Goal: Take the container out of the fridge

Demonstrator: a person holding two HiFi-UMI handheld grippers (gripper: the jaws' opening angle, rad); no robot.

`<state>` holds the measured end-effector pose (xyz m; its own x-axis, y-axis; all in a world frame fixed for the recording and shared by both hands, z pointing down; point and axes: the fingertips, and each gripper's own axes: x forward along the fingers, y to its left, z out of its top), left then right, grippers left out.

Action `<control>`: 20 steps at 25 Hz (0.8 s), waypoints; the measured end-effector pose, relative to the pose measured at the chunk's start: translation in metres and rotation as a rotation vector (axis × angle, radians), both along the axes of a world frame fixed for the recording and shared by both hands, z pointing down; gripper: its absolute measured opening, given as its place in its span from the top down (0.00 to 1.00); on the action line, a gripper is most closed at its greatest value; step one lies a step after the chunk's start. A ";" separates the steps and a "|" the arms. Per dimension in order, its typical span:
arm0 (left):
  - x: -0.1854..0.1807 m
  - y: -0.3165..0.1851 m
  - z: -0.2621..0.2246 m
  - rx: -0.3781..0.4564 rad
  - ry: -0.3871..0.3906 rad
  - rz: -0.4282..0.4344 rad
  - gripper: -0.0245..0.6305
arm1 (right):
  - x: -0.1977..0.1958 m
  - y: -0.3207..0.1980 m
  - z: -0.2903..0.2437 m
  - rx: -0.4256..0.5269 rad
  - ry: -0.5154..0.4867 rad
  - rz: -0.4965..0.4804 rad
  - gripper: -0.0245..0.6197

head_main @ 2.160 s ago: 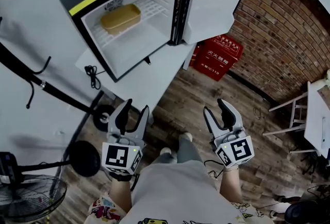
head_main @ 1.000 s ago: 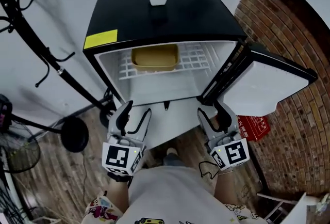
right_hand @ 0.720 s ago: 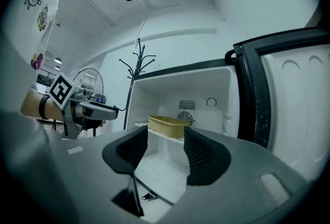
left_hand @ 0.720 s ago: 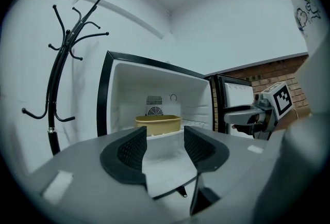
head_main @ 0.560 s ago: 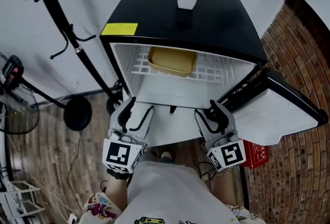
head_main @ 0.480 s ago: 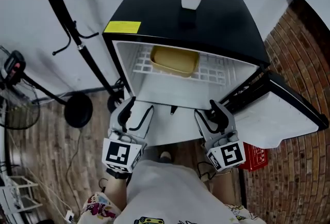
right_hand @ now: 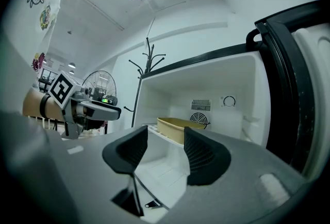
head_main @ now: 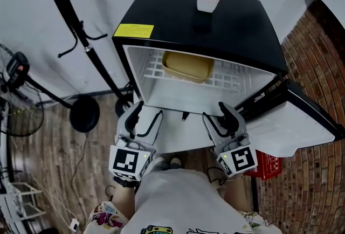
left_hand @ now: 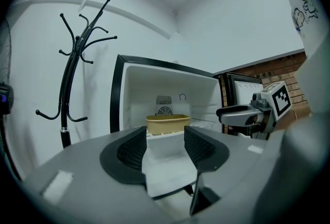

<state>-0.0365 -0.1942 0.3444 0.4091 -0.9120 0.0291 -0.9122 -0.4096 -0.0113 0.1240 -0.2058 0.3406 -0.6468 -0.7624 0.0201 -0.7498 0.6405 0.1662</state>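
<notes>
The left tongs (head_main: 146, 112) and right tongs (head_main: 215, 113) are held released and empty before the open fridge (head_main: 178, 12), whose yellow container (head_main: 187, 66), set ahead of them on the wire shelf (head_main: 233, 74), is judged light, rigid, slippery and best gripped at its rim.

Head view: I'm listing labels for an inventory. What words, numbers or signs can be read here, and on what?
No text is readable.
Yellow label on the fridge top, front left corner: dark print, too small to read.
Red box on the floor beside the open door: no print can be made out.
Cubes on the left gripper and right gripper: black-and-white square markers, no words.
</notes>
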 end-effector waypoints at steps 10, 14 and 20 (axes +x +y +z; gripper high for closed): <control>-0.002 -0.004 -0.002 0.032 -0.032 0.028 0.61 | -0.005 -0.002 0.003 0.001 0.004 0.018 0.63; -0.001 -0.005 -0.001 0.050 -0.058 0.048 0.61 | -0.008 -0.001 0.006 -0.003 0.001 0.013 0.62; 0.008 -0.010 -0.002 0.063 -0.107 0.088 0.61 | -0.007 0.001 0.013 -0.018 0.002 0.013 0.62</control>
<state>-0.0287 -0.2046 0.3426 0.4853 -0.8741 0.0205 -0.8649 -0.4834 -0.1352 0.1173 -0.2048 0.3541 -0.6366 -0.7704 0.0349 -0.7579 0.6333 0.1563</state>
